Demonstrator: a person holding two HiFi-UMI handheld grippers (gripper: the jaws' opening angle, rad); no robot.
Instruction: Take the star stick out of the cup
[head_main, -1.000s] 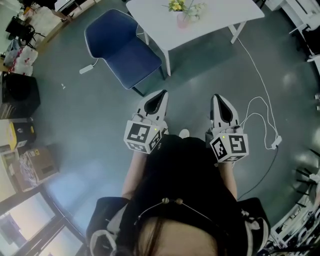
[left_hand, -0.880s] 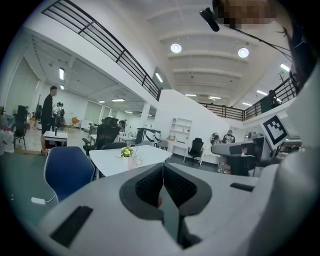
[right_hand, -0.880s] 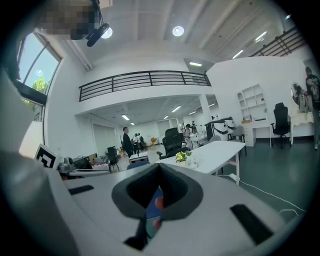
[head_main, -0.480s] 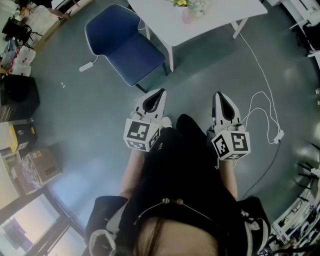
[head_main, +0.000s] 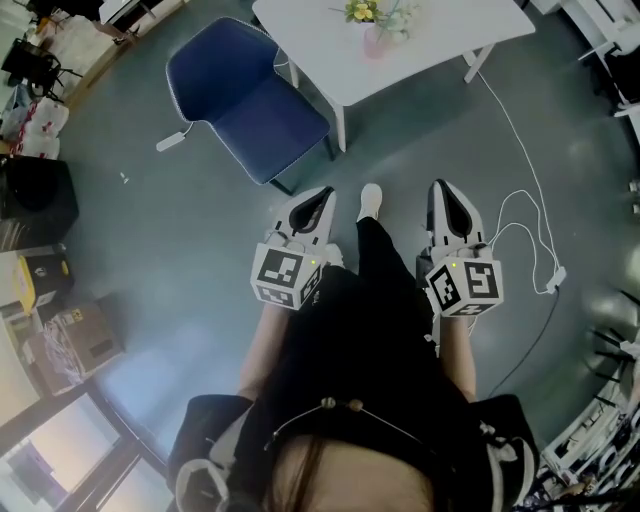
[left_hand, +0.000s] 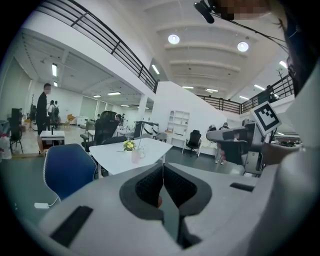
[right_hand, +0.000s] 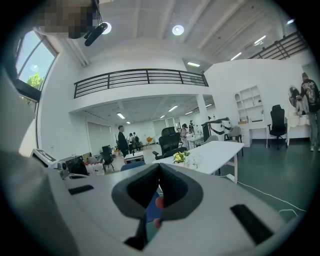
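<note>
On the white table (head_main: 440, 45), a pink cup (head_main: 372, 41) holds flowers (head_main: 360, 12); left tool (head_main: 324, 190) and right tool (head_main: 440, 187) pressed together.

Ahead, the cup (head_main: 373, 41) stands on the worktop (head_main: 440, 30), the chair (head_main: 245, 100) sits on the floor (head_main: 180, 230) just left of it, and a cable (head_main: 503, 130) trails over the floor on its right side.

This is a big open office. It has a long white table (head_main: 440, 40), a soft blue chair (head_main: 245, 100), black office chairs (right_hand: 169, 141), tall white shelves (left_hand: 179, 122) and an upstairs walkway with black rails (right_hand: 140, 80).
</note>
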